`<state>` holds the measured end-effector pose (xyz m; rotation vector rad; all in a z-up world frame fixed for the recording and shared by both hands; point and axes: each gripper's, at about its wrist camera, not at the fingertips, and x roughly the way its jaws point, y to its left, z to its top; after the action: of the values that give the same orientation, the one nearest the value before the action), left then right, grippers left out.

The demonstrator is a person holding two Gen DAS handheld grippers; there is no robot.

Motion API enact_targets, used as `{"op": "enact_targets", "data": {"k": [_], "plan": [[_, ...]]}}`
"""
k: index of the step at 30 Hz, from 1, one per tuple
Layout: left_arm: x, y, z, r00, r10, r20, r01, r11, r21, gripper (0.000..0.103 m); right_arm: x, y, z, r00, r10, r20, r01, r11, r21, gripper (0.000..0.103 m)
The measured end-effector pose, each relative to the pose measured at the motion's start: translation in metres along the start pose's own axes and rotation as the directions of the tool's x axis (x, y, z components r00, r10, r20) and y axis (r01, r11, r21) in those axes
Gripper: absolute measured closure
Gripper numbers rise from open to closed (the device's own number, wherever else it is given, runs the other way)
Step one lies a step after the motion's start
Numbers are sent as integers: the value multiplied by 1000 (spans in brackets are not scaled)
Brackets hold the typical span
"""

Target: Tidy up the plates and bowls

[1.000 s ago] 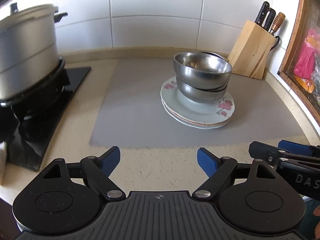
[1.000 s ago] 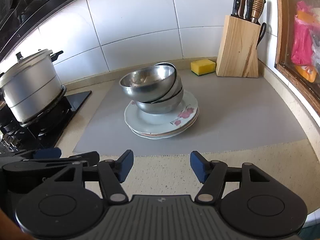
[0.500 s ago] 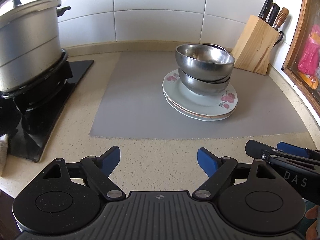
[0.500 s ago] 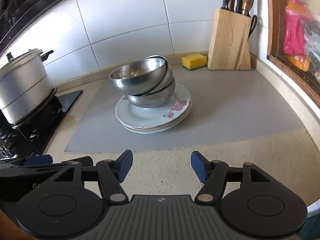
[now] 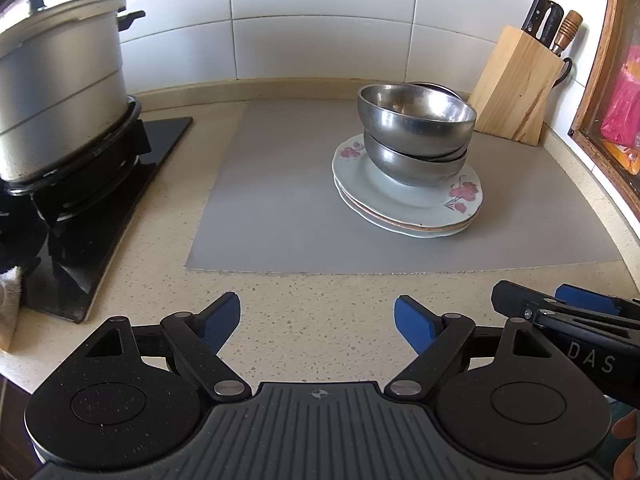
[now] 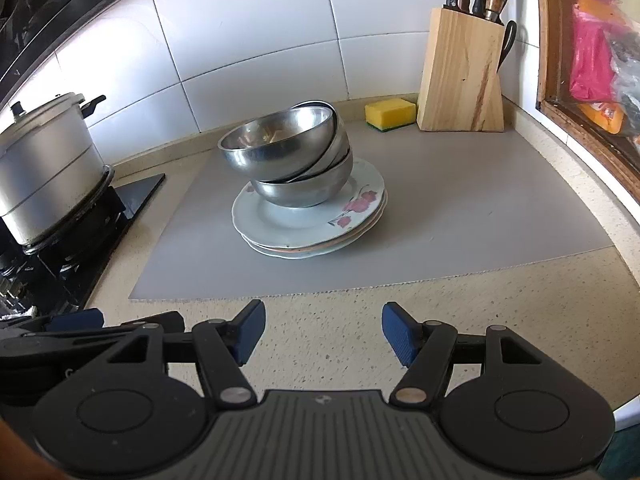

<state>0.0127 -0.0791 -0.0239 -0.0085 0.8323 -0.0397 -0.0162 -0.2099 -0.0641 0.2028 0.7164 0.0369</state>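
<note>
A stack of flowered white plates (image 5: 416, 216) (image 6: 280, 232) lies on a grey mat (image 5: 280, 208) (image 6: 460, 216). Nested steel bowls (image 5: 416, 128) (image 6: 280, 152) sit on the plates, the upper ones tilted. My left gripper (image 5: 317, 320) hangs open over the speckled counter, short of the mat's near edge, with nothing between its blue pads. My right gripper (image 6: 323, 330) is likewise open and empty over the counter, well short of the stack. Each gripper shows at the edge of the other's view: the right gripper (image 5: 576, 312), the left gripper (image 6: 76, 322).
A big lidded pot (image 5: 56, 84) (image 6: 44, 164) stands on a gas stove (image 5: 92, 184) at the left. A wooden knife block (image 5: 516, 84) (image 6: 460, 72) and a yellow sponge (image 6: 390, 114) sit at the back right. A wood-framed window (image 6: 580, 92) runs along the right.
Both views have tilted slightly, so the stack sits a little higher in the left view and more central in the right. The plates, bowls and jaws look unchanged.
</note>
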Motion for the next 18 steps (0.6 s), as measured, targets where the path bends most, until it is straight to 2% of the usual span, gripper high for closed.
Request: {"op": "enact_targets", "data": {"k": [18], "plan": [[4,9,2,1000,-12,-10,12,1000,-19,21,3,8,4,1000,-9,-5,9,999,-34,63]]}}
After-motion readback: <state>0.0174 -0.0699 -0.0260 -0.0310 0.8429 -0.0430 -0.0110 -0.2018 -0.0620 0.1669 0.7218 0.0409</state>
